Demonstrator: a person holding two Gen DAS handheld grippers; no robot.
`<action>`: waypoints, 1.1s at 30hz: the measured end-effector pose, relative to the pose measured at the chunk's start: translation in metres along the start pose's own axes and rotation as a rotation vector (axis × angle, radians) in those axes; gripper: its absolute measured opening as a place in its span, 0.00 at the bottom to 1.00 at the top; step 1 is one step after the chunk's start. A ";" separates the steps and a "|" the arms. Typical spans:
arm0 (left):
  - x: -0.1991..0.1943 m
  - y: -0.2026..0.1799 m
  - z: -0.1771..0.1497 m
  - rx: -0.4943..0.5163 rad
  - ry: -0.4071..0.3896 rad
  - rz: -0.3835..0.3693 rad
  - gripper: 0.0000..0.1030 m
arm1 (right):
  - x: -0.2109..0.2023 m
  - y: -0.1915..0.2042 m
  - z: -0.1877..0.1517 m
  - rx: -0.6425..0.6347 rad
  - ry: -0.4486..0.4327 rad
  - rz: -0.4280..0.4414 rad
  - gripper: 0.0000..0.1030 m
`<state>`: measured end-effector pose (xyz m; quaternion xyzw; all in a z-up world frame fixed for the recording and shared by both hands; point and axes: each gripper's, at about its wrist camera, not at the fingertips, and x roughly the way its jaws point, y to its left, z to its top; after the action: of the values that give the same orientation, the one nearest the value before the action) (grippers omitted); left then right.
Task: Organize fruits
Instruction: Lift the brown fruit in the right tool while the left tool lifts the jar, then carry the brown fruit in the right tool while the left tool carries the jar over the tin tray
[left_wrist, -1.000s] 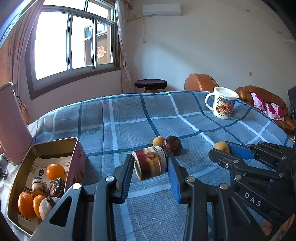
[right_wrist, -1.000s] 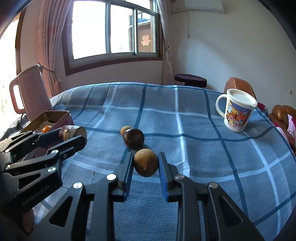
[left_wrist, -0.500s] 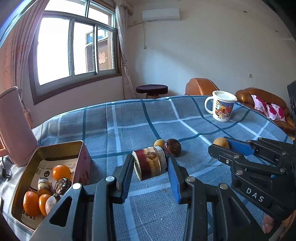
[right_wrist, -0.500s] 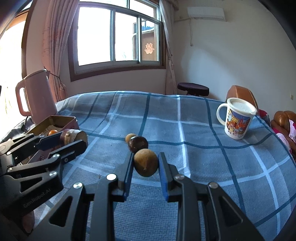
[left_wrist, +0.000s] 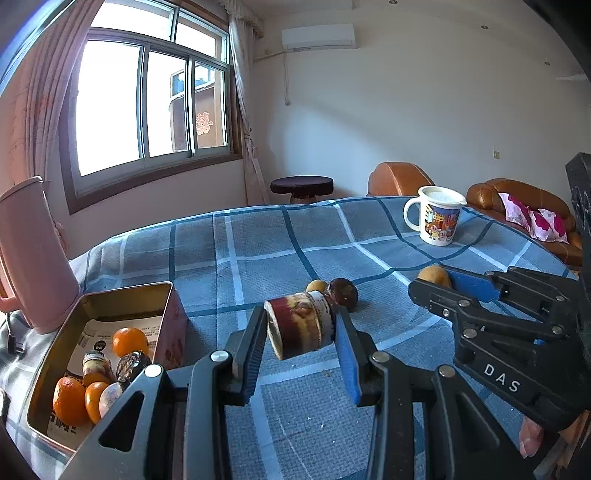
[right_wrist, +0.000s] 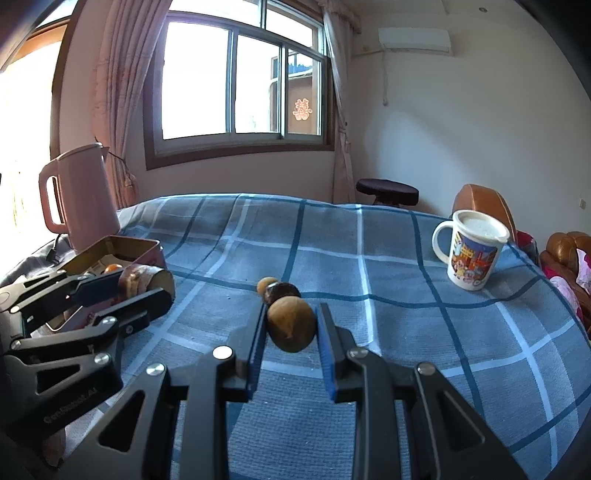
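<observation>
My left gripper (left_wrist: 300, 326) is shut on a small printed tin can (left_wrist: 301, 324), held on its side above the blue checked cloth; it also shows in the right wrist view (right_wrist: 146, 281). My right gripper (right_wrist: 290, 325) is shut on a brown round fruit (right_wrist: 291, 324), held above the cloth; that fruit shows in the left wrist view (left_wrist: 433, 275). A dark purple fruit (left_wrist: 343, 293) and a small tan fruit (left_wrist: 316, 285) lie together on the cloth. An open metal tin box (left_wrist: 122, 300) at the left holds several oranges and other fruits.
A pink kettle (right_wrist: 79, 195) stands behind the tin box at the far left. A lidded cartoon mug (right_wrist: 471, 254) stands at the right of the table (right_wrist: 388, 236). Brown sofas and a dark stool stand beyond the table.
Both grippers have risen with their loads still held. The tin box now sits nearer in the left wrist view.
</observation>
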<state>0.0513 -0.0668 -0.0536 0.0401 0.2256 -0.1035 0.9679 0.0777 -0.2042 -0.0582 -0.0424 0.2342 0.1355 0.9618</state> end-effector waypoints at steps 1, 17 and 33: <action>-0.001 0.001 0.000 -0.002 -0.001 -0.001 0.37 | 0.000 0.001 0.000 -0.003 0.001 0.002 0.29; -0.008 0.008 -0.001 -0.015 -0.035 0.023 0.37 | 0.000 0.012 0.002 -0.021 -0.025 0.013 0.29; -0.009 0.009 0.000 -0.007 -0.059 0.048 0.37 | -0.005 0.014 0.003 -0.024 -0.056 0.019 0.28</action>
<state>0.0452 -0.0564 -0.0495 0.0389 0.1963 -0.0807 0.9764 0.0708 -0.1919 -0.0538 -0.0479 0.2060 0.1487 0.9660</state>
